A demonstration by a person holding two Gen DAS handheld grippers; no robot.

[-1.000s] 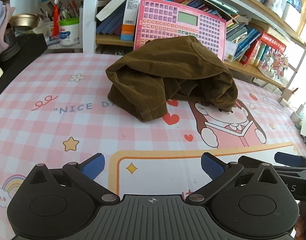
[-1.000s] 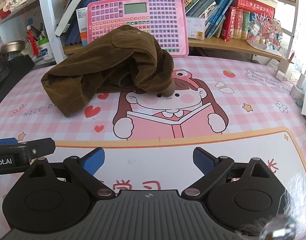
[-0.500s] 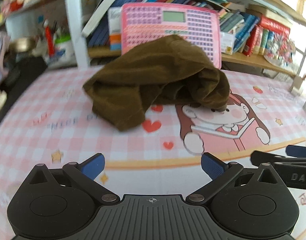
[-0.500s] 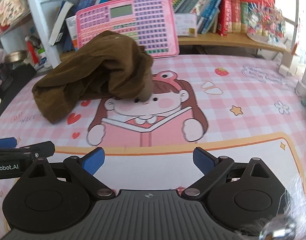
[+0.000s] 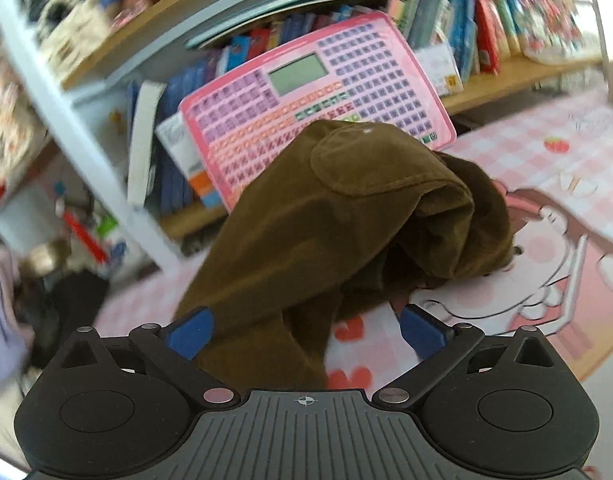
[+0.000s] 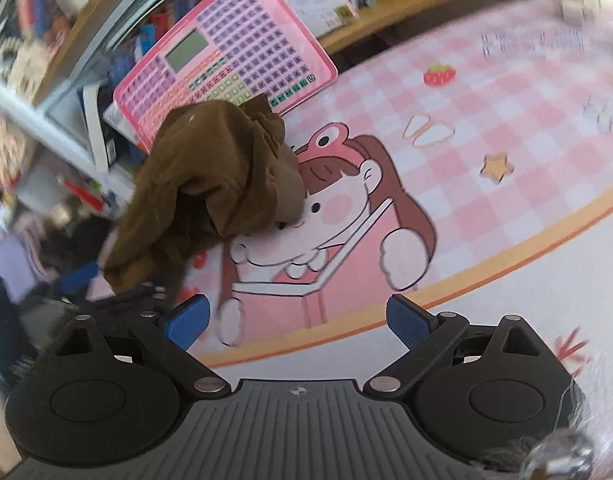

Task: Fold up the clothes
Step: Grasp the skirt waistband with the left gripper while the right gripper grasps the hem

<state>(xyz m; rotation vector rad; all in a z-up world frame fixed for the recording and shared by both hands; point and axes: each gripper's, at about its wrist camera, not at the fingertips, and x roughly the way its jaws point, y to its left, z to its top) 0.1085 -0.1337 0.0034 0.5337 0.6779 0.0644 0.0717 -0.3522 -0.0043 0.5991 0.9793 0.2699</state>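
A crumpled brown corduroy garment (image 5: 326,216) lies in a heap on the pink checked table mat (image 5: 546,160). My left gripper (image 5: 306,328) is open, and the near edge of the heap lies between its blue fingertips. In the right wrist view the same brown garment (image 6: 210,188) sits at the left, over the cartoon print. My right gripper (image 6: 298,320) is open above the mat, to the right of the heap, with nothing between its fingers. The left gripper (image 6: 106,292) shows dimly under the heap's near edge in that view.
A pink toy keyboard tablet (image 5: 318,100) leans against the bookshelf (image 5: 486,28) just behind the garment. A white shelf post (image 5: 86,152) and desk clutter stand at the left. The mat's cartoon girl print (image 6: 346,232) stretches to the right.
Both views have tilted and are blurred by motion. My left gripper has moved forward to the garment's near edge. The right gripper has swung to the right of the heap.
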